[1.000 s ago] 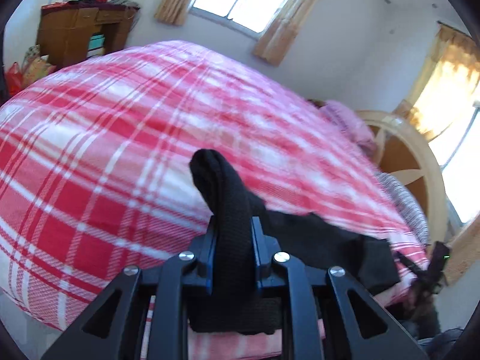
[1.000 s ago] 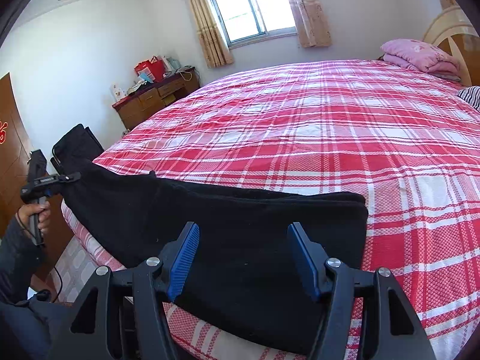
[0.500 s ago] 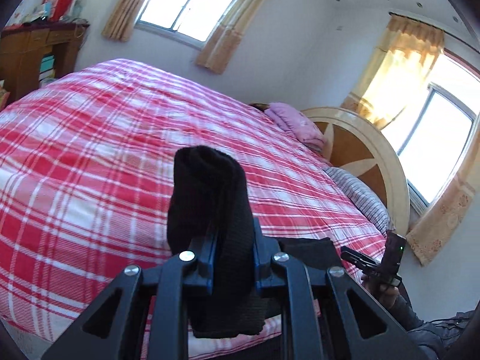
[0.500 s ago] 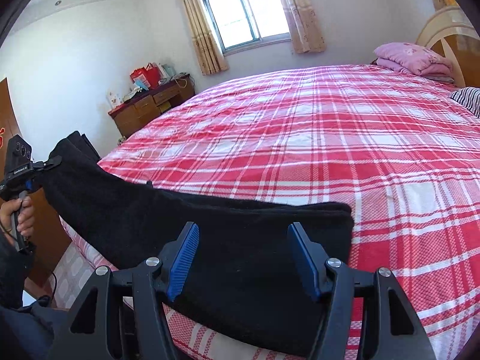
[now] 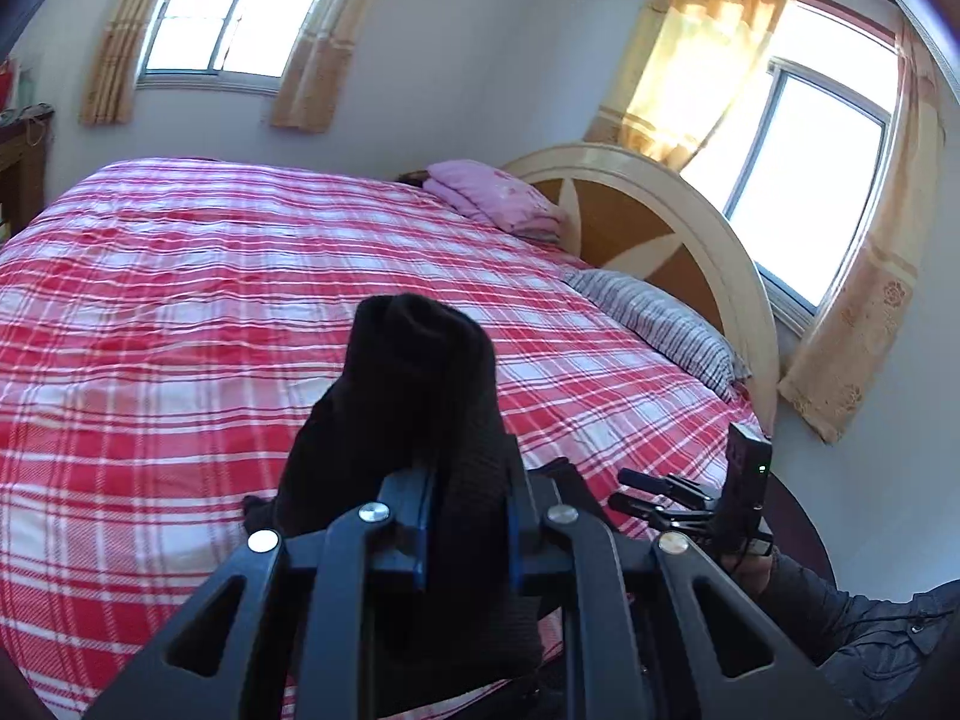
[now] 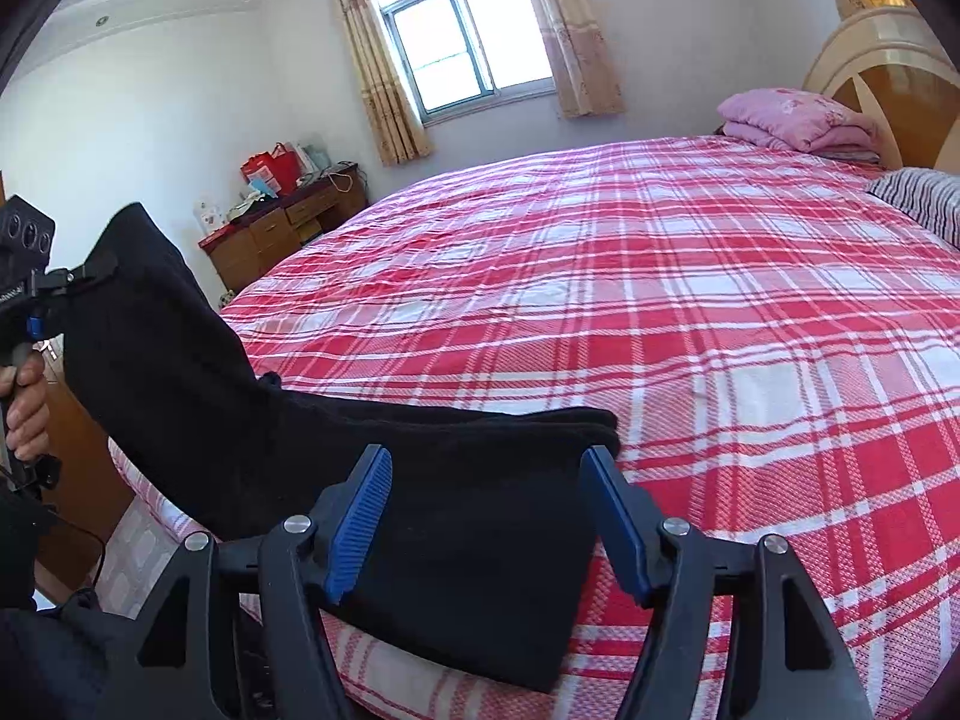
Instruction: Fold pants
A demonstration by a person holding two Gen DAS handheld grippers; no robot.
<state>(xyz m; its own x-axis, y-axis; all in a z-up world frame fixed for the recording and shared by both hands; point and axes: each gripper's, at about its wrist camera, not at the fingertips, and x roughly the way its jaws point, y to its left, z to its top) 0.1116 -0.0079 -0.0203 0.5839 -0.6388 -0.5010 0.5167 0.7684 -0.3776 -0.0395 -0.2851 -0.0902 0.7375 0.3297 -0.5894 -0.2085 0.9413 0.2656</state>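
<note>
1. the left gripper (image 5: 465, 516) was clamped on one end of the black pants (image 6: 372, 468), with a bunch of dark fabric standing up above its blue pads (image 5: 420, 531).
2. in the right wrist view that gripper appeared at the left edge, gripped by a hand (image 6: 24, 414), holding the pants end raised off the bed (image 6: 690, 312).
3. from there the pants sloped down to the near edge of the bed, where the other, wider end lay flat on the red and white checked cover.
4. the right gripper (image 6: 486, 522) stood apart over that flat end; its jaws had just been opening, and the blue pads (image 6: 360, 522) pressed on nothing, with the fabric lying beneath and between them.
5. a folded pink blanket (image 5: 492, 195) lay at the far side of the bed near the rounded headboard (image 5: 660, 210), and a striped pillow (image 5: 660, 318) rested just beside it.
6. a wooden cabinet (image 6: 282, 228) carrying red packages stood against the wall under the window (image 6: 468, 48).
</note>
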